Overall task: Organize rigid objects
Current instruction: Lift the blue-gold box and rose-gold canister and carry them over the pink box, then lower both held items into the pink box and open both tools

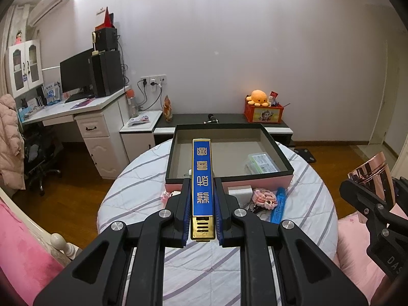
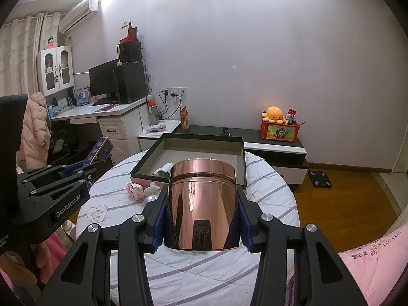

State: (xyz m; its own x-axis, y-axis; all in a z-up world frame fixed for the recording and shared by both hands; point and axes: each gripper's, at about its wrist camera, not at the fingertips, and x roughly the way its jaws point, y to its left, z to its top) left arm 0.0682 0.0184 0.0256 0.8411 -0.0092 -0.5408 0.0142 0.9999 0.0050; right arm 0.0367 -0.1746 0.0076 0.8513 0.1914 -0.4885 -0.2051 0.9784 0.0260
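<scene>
Blue box (image 1: 202,176), long and slim with a gold end, is clamped in the left gripper (image 1: 202,191), its long axis pointing ahead at the open tray (image 1: 229,177) on the round table (image 1: 204,267). The right gripper (image 2: 202,199) squeezes a rose-gold can (image 2: 202,204). Both look mid-carry; next each needs lowering into the tray.

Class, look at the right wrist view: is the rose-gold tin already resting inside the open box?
No. The right gripper holds the rose-gold tin above the table, short of the open box.
</scene>
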